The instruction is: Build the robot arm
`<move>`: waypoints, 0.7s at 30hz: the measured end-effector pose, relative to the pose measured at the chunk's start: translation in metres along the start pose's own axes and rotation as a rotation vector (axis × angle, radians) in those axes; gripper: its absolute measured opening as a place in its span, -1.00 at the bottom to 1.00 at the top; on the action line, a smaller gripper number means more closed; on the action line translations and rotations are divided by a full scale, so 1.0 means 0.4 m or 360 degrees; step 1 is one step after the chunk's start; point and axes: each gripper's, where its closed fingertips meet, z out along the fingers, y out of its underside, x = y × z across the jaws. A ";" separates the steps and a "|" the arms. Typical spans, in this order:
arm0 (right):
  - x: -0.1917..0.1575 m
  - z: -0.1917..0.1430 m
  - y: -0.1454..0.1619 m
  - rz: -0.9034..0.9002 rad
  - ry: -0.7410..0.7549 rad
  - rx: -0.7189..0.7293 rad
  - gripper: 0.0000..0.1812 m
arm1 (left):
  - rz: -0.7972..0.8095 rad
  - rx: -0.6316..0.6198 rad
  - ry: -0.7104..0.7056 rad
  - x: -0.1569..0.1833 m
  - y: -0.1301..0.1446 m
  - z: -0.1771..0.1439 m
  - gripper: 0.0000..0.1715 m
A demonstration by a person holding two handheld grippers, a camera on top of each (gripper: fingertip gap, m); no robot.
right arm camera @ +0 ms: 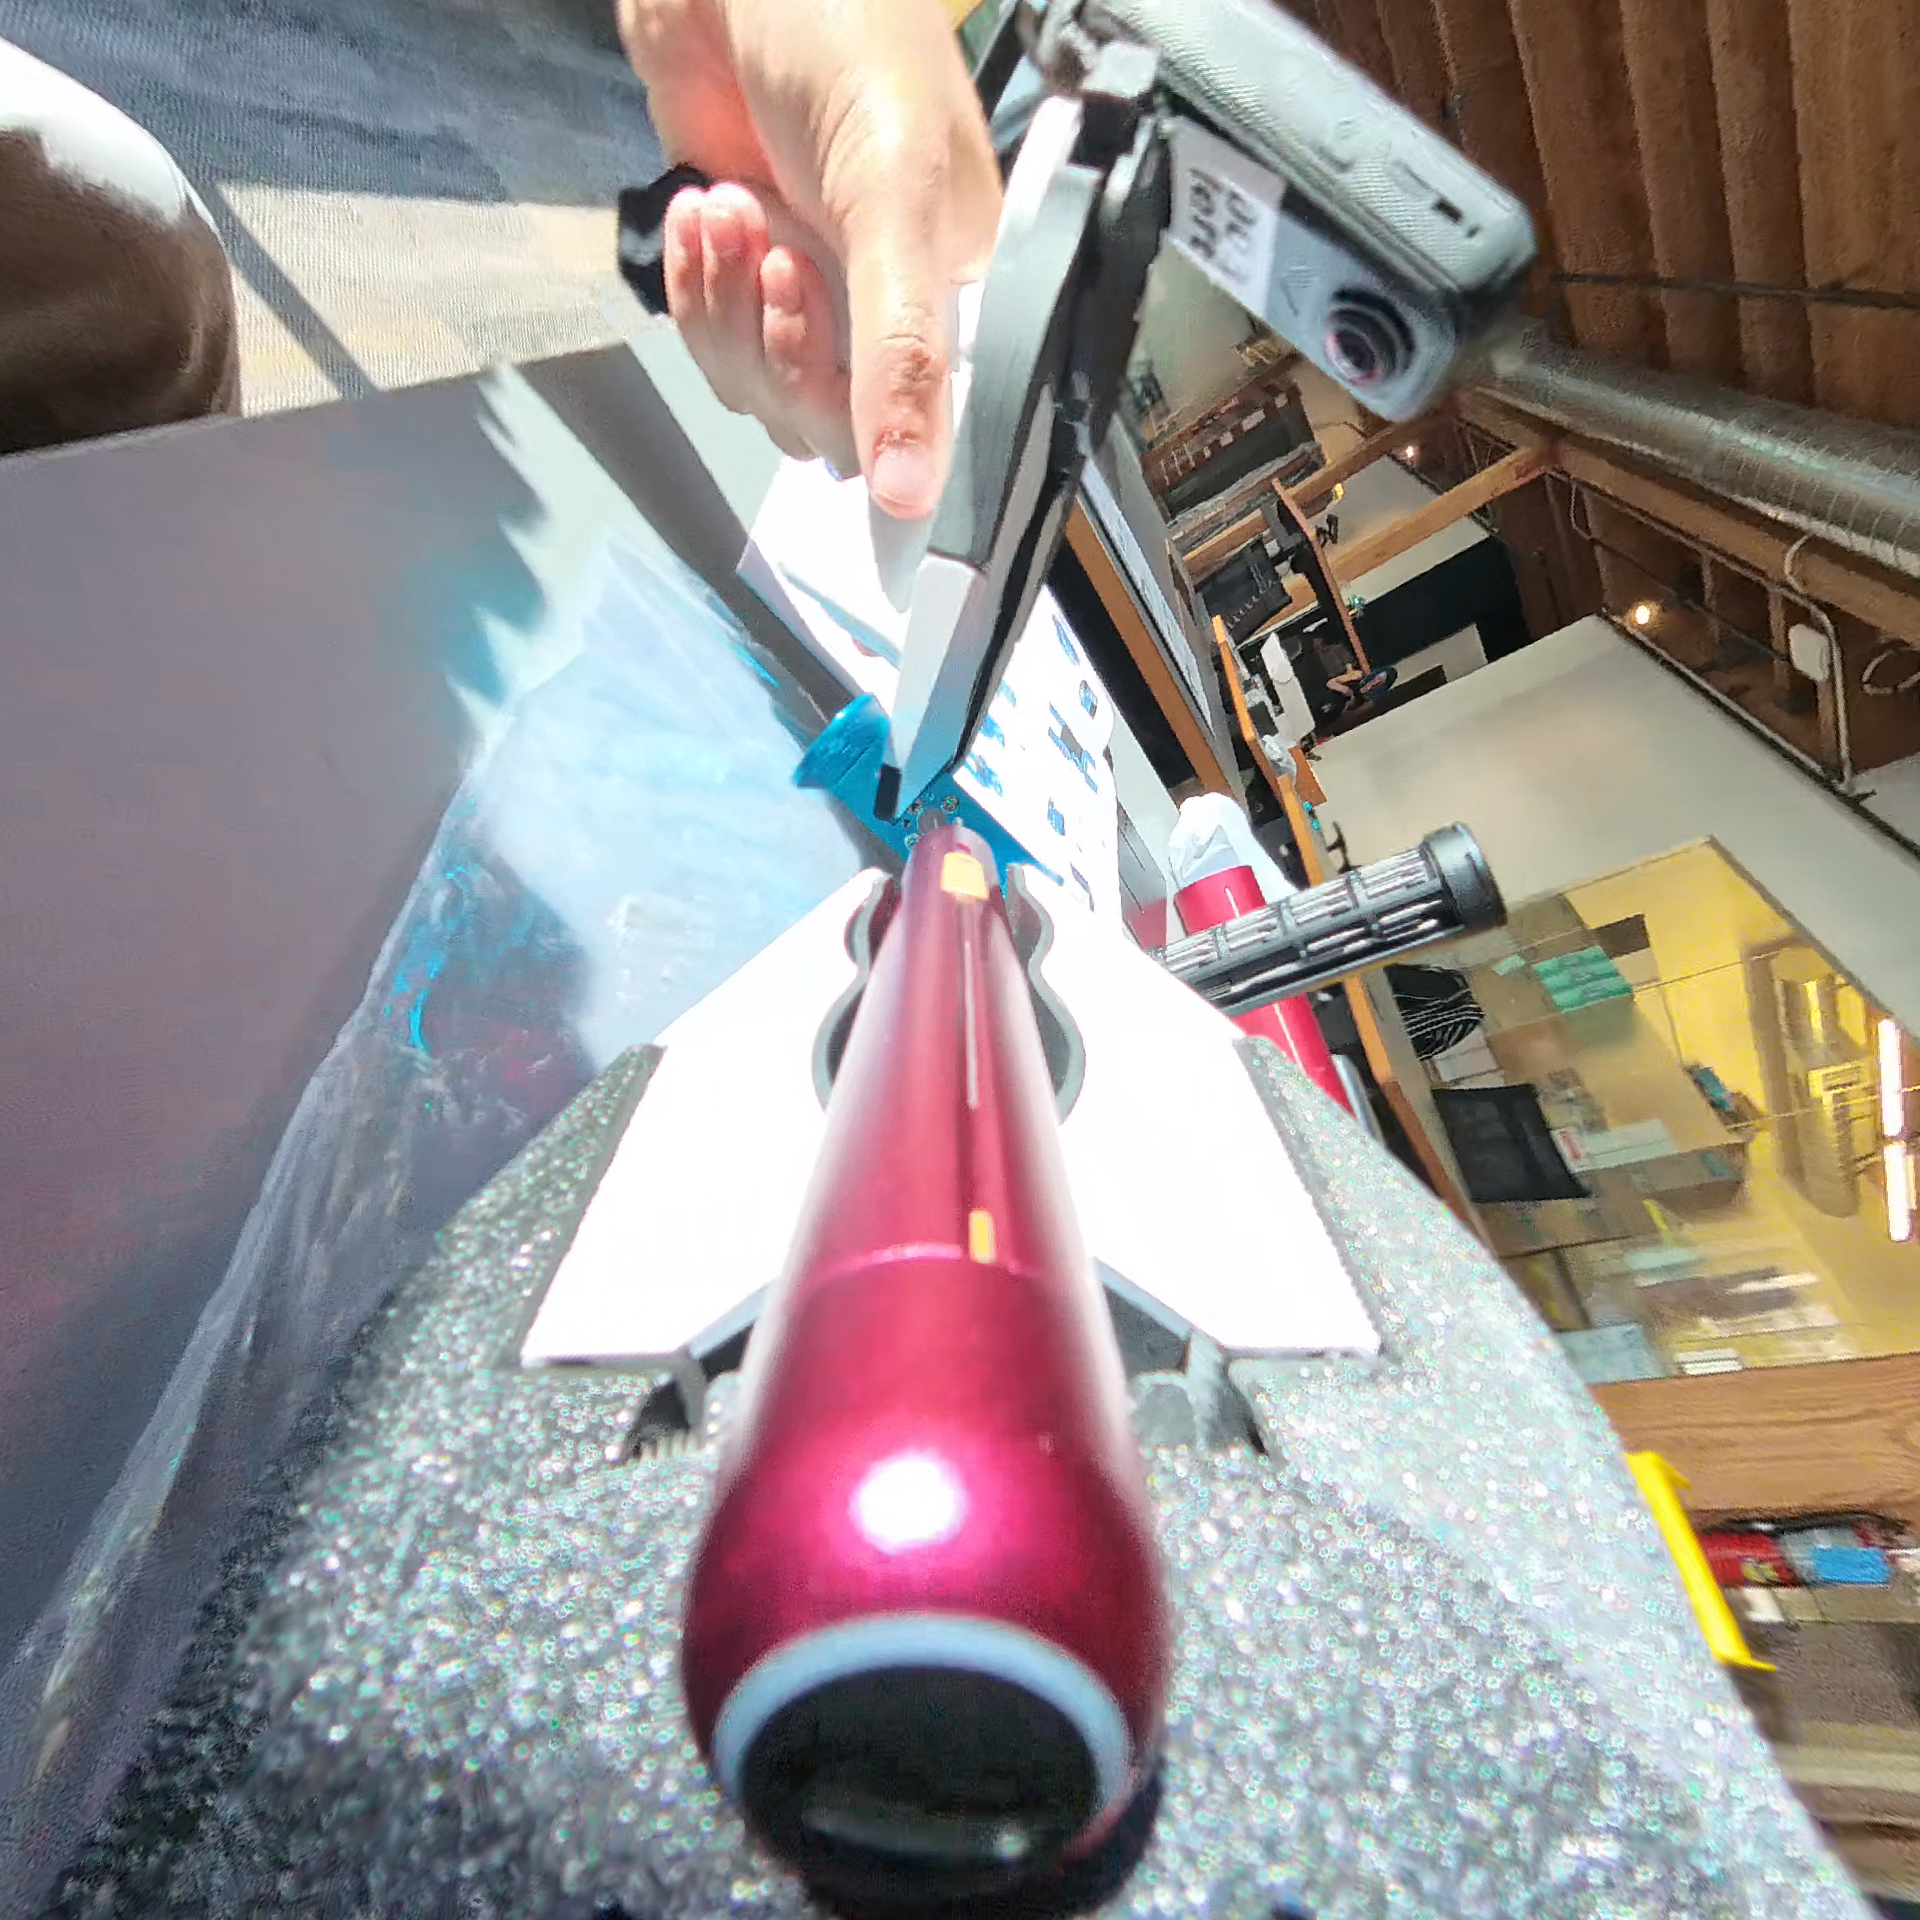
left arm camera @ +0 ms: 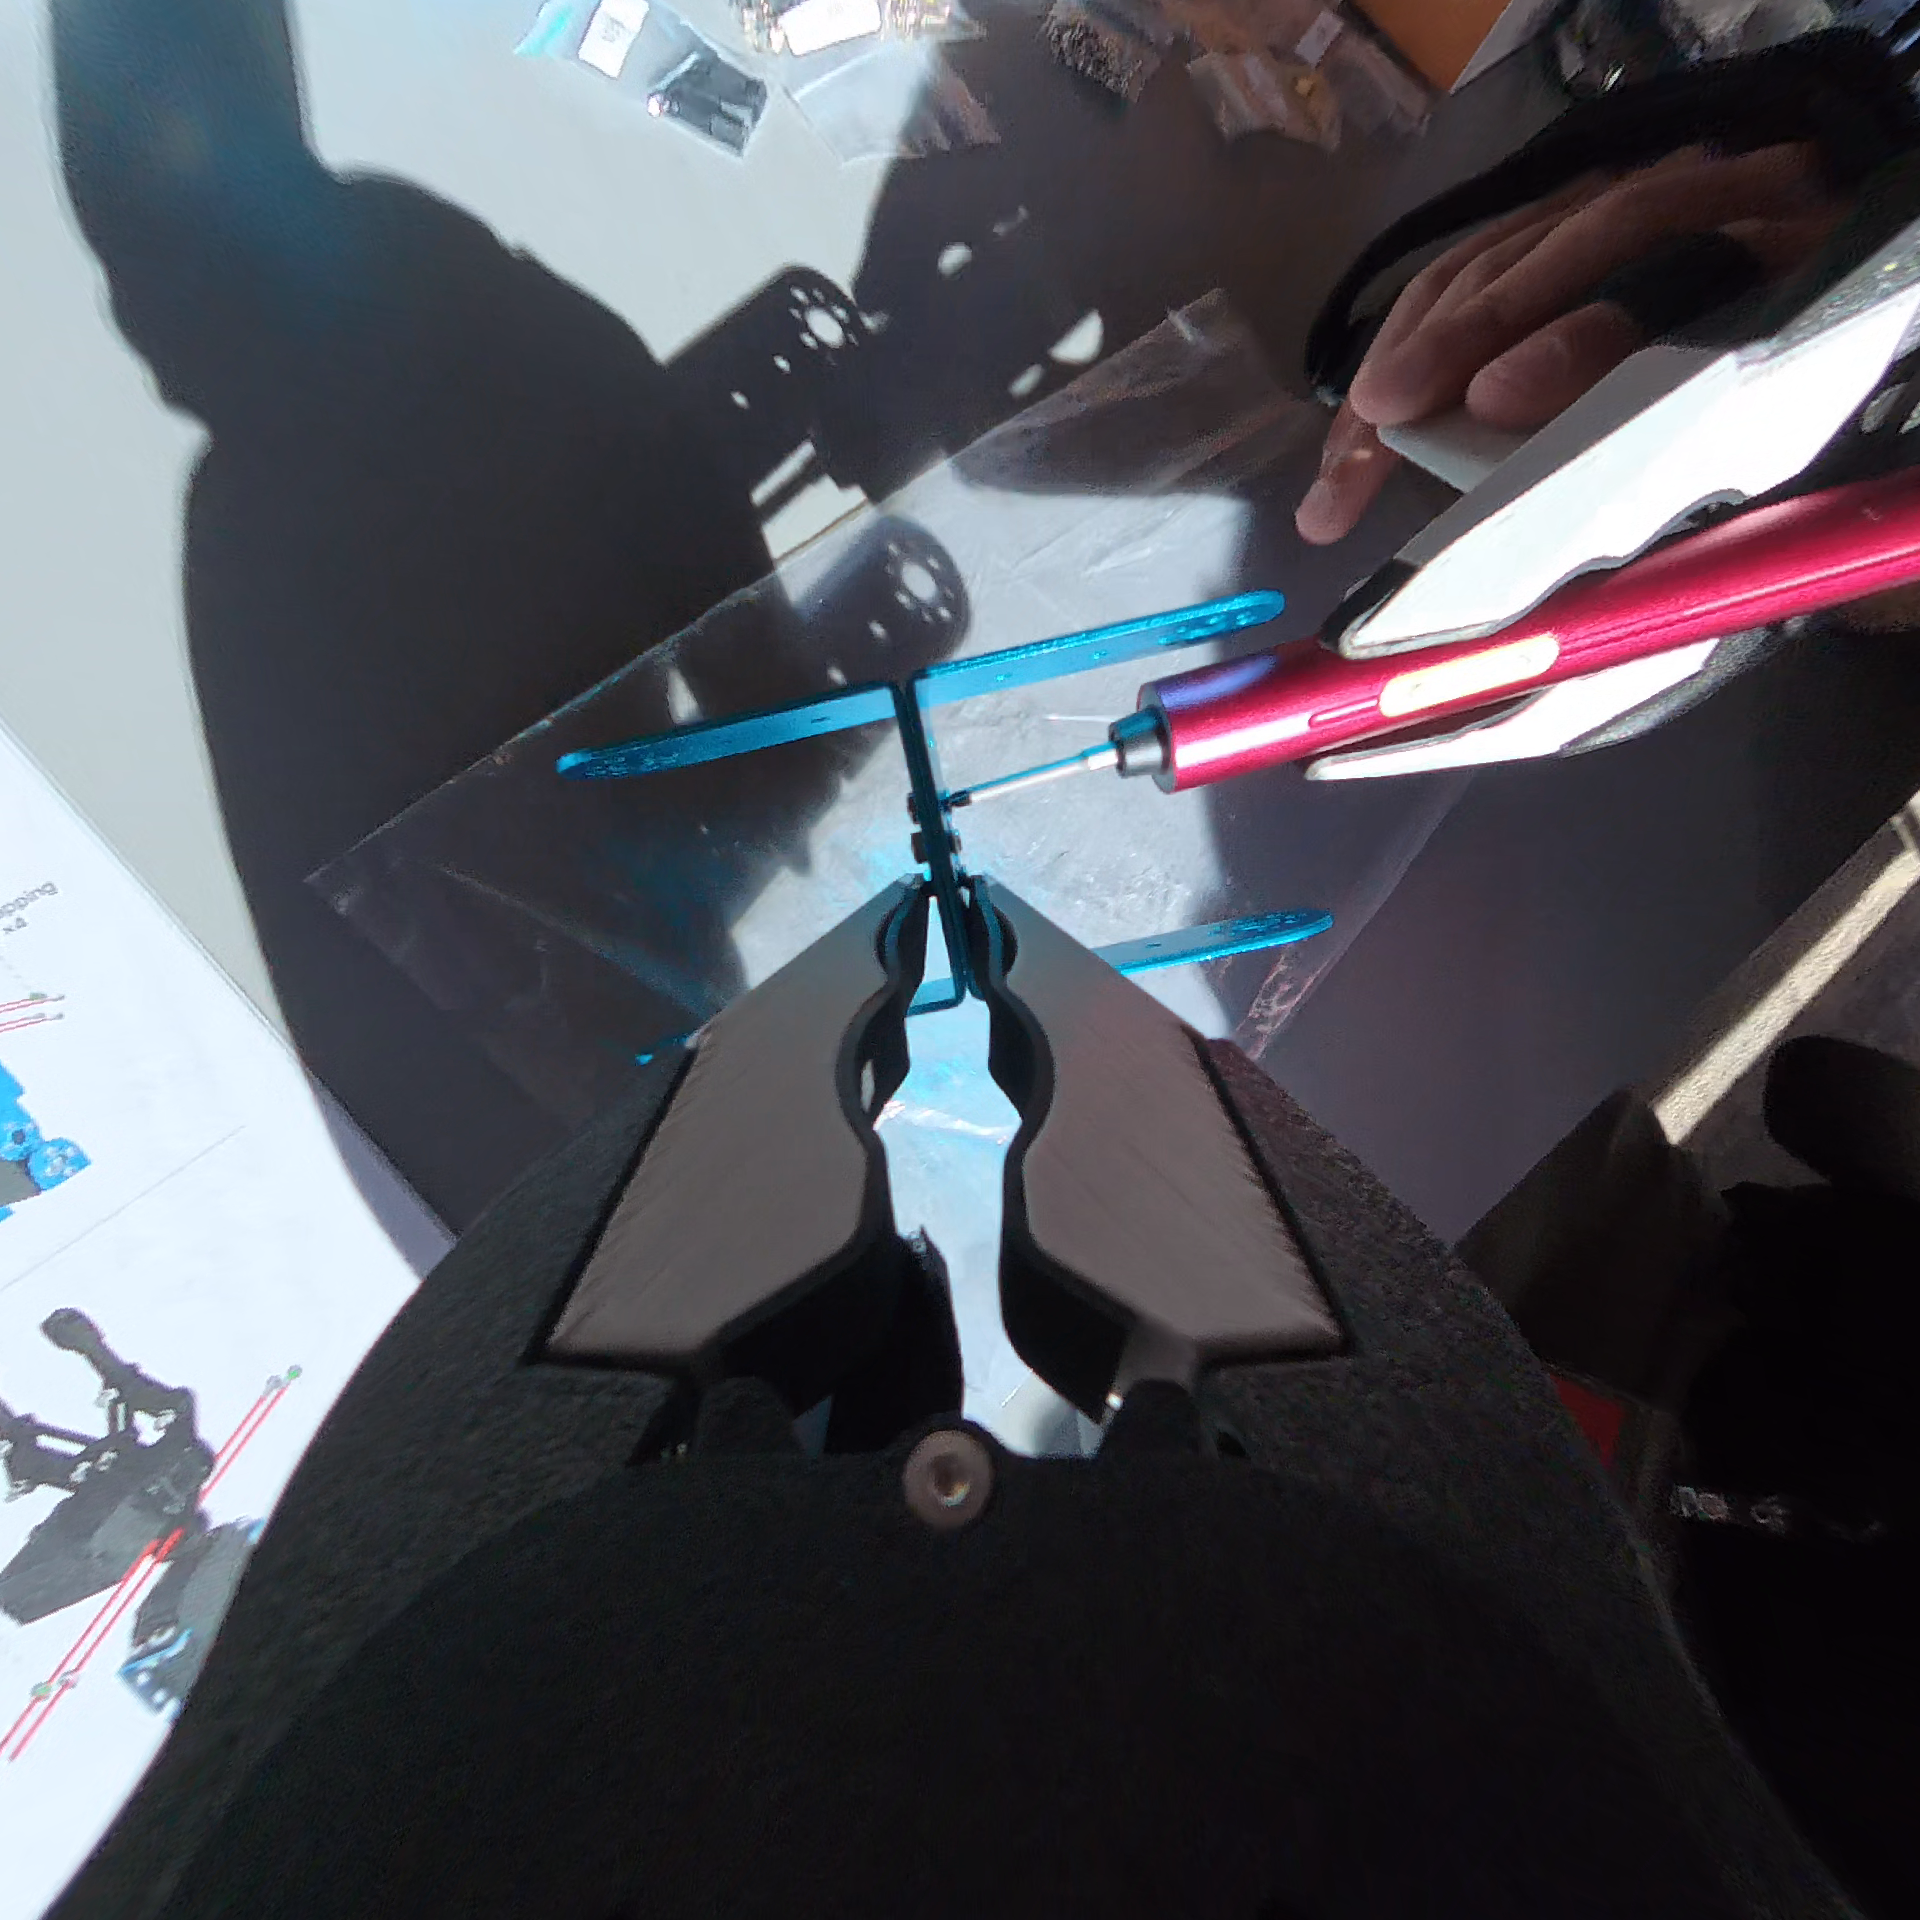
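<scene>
Left claw (left arm camera: 948, 935): closed tight on the thin upright web of the blue metal bracket (left arm camera: 914, 790), which it holds clear above a clear plastic sheet (left arm camera: 1039, 582) on the tabletop (left arm camera: 436, 125); the bracket's flat arms spread to either side. Right claw (right arm camera: 940, 894): clamped round the barrel of a red powered screwdriver (right arm camera: 925, 1299), the tool lying along the fingers and pointing forward.

Step in hand, as judged: driving a small screw (left arm camera: 958, 800) into the bracket's web; the bit tip meets the screw head from the side. The next move appears to call for a bit kept square to the web and a steady left hold against the push.

Pose: left claw reaches forward, level; right claw comes in from the side, a hand (left arm camera: 1507, 343) on its grip.

Beyond: an illustrated instruction sheet (left arm camera: 114, 1195), black perforated parts (left arm camera: 821, 322), and small bagged parts (left arm camera: 707, 99) at the far edge
</scene>
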 end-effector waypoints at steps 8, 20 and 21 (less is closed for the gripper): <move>0.038 -0.055 -0.017 0.0337 -0.0054 0.0038 -0.77 | -0.0266 0.0242 0.0167 0.063 -0.036 0.000 -0.93; 0.133 -0.079 -0.114 0.0771 -0.0797 -0.0316 -0.76 | -0.0996 0.0660 0.0694 0.192 -0.074 0.009 -0.93; 0.124 -0.073 -0.115 0.0725 -0.0870 -0.0379 -0.77 | -0.1036 0.0638 0.0728 0.194 -0.069 0.016 -0.93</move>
